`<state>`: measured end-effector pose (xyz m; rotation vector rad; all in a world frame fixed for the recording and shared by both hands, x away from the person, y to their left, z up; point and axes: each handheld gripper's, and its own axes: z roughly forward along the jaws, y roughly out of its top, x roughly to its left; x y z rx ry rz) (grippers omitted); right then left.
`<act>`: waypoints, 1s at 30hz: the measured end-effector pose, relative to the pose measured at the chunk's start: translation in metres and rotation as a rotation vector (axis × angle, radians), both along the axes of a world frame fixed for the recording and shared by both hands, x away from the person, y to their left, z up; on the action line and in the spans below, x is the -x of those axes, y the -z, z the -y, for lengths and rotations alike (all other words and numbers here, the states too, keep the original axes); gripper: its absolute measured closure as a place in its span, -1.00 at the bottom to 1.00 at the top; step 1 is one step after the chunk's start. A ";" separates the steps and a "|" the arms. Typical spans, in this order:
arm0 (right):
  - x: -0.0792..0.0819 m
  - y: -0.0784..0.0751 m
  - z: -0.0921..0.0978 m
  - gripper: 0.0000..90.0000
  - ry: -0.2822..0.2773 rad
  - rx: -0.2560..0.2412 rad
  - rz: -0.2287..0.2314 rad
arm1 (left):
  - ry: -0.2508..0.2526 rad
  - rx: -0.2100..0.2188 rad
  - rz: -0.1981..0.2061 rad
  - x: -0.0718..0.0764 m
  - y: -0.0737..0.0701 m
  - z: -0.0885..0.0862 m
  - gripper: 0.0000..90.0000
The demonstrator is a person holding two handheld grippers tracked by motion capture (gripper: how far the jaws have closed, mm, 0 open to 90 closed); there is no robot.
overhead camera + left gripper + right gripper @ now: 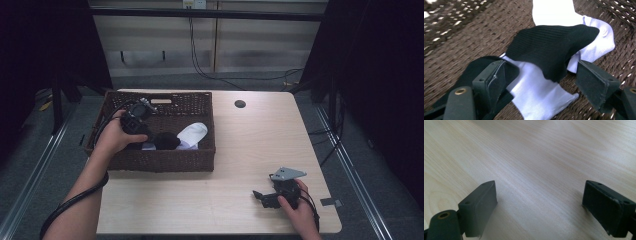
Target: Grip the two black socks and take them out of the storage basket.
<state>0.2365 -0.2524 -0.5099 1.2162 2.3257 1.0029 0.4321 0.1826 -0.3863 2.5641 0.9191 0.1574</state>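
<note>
A dark woven basket (160, 161) stands on the left half of the table. Inside it lie a black sock (166, 140) and white socks (192, 134). My left gripper (142, 142) reaches down into the basket. In the left gripper view its jaws stand open on either side of the black sock (549, 47), which lies across a white sock (536, 95); another white sock (554, 11) lies beyond. My right gripper (260, 196) rests low over the table's front right, jaws open over bare wood (534, 170) with nothing between them.
The light wooden table (250, 145) has a round cable hole (240, 104) at the back. Cables hang by the wall behind. The basket's wicker wall (619, 7) rises close to the socks. A small tape mark (331, 202) sits near the table's right edge.
</note>
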 end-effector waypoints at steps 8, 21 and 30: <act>0.000 0.000 0.000 -0.74 0.000 0.000 0.000 | 0.066 -0.099 -0.049 -0.007 0.012 0.016 -0.21; 0.000 0.000 0.000 -0.74 0.000 -0.001 0.001 | 0.133 -0.261 -0.106 -0.010 0.009 0.034 0.88; 0.000 0.000 0.000 -0.74 -0.002 0.001 0.003 | 0.127 -0.242 -0.130 -0.014 -0.024 0.033 0.90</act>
